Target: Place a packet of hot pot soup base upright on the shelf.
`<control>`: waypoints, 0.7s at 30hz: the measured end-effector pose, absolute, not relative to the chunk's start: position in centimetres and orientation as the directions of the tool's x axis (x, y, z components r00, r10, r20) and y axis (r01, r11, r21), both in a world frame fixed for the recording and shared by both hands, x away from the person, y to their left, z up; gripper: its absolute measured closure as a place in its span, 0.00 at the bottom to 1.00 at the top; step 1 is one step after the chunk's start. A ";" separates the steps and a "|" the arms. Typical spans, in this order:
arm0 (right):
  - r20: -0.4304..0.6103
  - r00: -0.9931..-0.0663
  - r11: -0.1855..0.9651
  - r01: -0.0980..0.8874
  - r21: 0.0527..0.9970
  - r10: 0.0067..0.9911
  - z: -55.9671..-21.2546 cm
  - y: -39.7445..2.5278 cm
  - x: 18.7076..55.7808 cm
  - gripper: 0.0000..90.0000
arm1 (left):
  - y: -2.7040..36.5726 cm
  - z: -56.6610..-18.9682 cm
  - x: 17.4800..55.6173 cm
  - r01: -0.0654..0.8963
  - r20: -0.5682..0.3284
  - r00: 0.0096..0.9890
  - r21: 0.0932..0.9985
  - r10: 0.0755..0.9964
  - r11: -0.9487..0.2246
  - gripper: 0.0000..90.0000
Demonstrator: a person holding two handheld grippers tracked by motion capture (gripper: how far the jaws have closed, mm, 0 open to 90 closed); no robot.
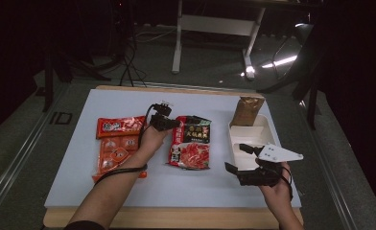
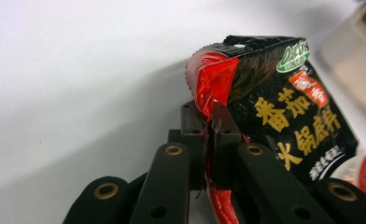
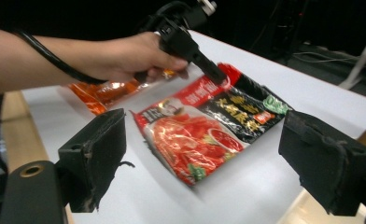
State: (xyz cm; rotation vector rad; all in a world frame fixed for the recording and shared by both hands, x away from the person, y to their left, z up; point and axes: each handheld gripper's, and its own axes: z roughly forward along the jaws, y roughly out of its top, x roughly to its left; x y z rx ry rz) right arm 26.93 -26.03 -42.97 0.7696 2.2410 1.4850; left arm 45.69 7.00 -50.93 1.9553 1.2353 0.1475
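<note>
Pinching the packet [image 2: 274, 116] by its far left corner, the left gripper [image 2: 208, 122] has its jaws clamped together mid-table; the right gripper [image 3: 204, 154] stands wide apart near the table's right edge.

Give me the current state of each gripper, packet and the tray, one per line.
Left gripper: jaws shut on the red-and-black packet's far corner.
Right gripper: jaws wide open, holding nothing.
Red-and-black packet: sealed, gripped corner lifted, rest on the table.
Orange packets: lying flat, untouched.
White tray: open, upright.
Brown packet: at the tray's far end.
</note>
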 end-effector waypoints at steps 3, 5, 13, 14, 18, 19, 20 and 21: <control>-0.001 -0.791 0.321 0.248 0.914 0.612 -42.8 -25.9 26.9 0.17 | 7.0 -49.9 44.9 0.661 -0.293 0.558 0.723 0.777 -0.202 0.97; -0.011 -0.790 0.334 0.246 0.910 0.613 -42.8 -25.8 26.9 0.17 | 7.0 -49.5 44.4 0.650 -0.290 0.560 0.734 0.776 -0.195 0.97; -0.069 -0.763 0.355 0.217 0.909 0.643 -42.4 -25.8 26.7 0.14 | 7.2 -47.8 42.7 0.585 -0.303 0.613 0.795 0.730 -0.162 0.97; -0.069 -0.757 0.344 0.213 0.914 0.650 -42.3 -25.9 26.6 0.14 | 7.1 -47.5 42.4 0.574 -0.296 0.621 0.802 0.726 -0.164 0.97; -0.030 -0.769 0.332 0.241 0.912 0.639 -41.9 -26.1 26.7 0.14 | 6.8 -46.7 41.5 0.540 -0.279 0.645 0.825 0.711 -0.166 0.97; -0.023 -0.768 0.325 0.244 0.914 0.640 -41.7 -26.3 26.7 0.12 | 6.7 -46.2 40.8 0.520 -0.278 0.661 0.839 0.698 -0.158 0.97; -0.025 -0.767 0.326 0.243 0.913 0.641 -41.7 -26.4 26.6 0.12 | 6.6 -45.9 40.4 0.506 -0.264 0.667 0.847 0.697 -0.163 0.97; -0.020 -0.767 0.313 0.238 0.920 0.641 -41.6 -26.4 26.6 0.12 | 6.5 -45.7 40.0 0.493 -0.258 0.676 0.855 0.690 -0.163 0.97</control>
